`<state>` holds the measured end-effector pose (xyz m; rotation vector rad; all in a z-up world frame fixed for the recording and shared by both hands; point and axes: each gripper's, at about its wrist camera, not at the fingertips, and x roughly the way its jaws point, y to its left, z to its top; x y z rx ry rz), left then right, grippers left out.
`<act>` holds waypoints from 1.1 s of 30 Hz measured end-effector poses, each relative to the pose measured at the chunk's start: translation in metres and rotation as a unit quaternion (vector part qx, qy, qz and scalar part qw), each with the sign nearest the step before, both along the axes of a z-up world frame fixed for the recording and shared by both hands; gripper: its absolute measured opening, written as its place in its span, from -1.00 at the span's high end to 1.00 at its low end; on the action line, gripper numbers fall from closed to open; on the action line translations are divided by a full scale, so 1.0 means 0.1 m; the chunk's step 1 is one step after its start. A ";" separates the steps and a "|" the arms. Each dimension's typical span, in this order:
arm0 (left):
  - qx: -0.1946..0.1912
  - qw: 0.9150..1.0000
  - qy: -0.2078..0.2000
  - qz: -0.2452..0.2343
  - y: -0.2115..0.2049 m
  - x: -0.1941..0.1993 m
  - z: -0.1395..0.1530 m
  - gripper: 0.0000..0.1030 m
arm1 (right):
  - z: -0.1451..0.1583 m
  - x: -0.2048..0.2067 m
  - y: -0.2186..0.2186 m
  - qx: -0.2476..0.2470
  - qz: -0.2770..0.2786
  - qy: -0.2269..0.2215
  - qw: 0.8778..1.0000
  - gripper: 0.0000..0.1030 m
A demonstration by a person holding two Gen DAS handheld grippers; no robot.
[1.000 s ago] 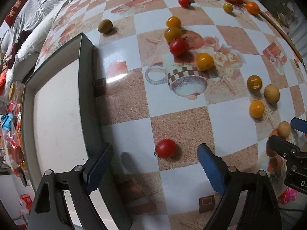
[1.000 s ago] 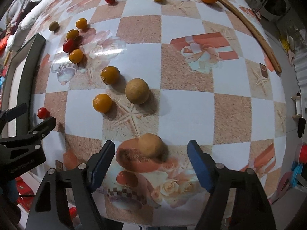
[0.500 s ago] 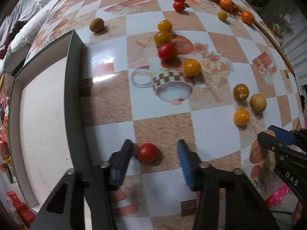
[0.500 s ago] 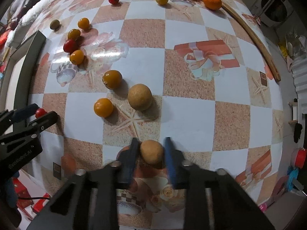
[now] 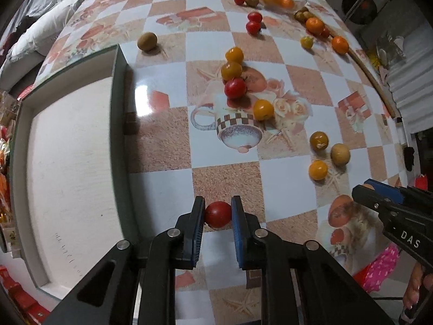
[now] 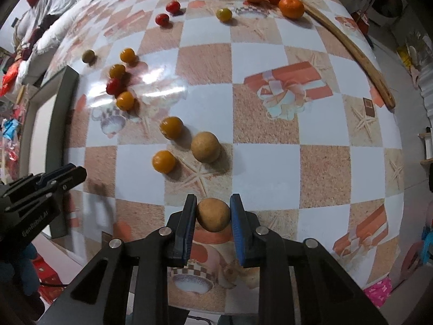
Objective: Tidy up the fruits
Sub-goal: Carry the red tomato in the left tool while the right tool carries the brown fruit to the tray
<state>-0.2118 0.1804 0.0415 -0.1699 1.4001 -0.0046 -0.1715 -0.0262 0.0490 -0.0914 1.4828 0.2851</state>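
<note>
A glossy checkered tablecloth (image 6: pixel 270 62) printed with teacups, roses and gift boxes covers the table, scattered with small tomatoes and tan fruits. The left gripper (image 5: pixel 217 214) is clenched on a red cherry tomato (image 5: pixel 218 213) just beside a shallow grey tray (image 5: pixel 119 124) (its pale floor bare). The right gripper (image 6: pixel 213 214) grips a tan round fruit (image 6: pixel 213 214). A curved wooden stick (image 6: pixel 341 40) lies along the far edge; bedding (image 5: pixel 35 32) and clutter surround the table.

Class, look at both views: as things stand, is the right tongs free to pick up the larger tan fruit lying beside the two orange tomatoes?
Probably not: the right tongs are shut on a smaller tan fruit. The path to the larger tan fruit looks clear.
</note>
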 end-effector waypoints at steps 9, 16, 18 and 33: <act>-0.010 0.999 -0.032 0.030 0.24 -0.10 0.32 0.59 | 0.28 0.05 0.38 0.024 0.029 -0.014 0.999 0.47; -0.006 0.995 -0.058 0.082 0.70 -0.14 0.52 0.59 | 0.49 0.20 0.93 0.045 0.072 -0.025 0.996 0.47; -0.004 0.993 -0.063 0.098 0.87 -0.15 0.55 0.59 | 0.53 0.21 1.09 0.052 0.084 -0.025 0.995 0.47; 0.042 0.980 -0.063 0.185 1.98 -0.06 0.17 0.59 | 0.29 0.50 2.67 0.089 0.184 -0.023 0.979 0.47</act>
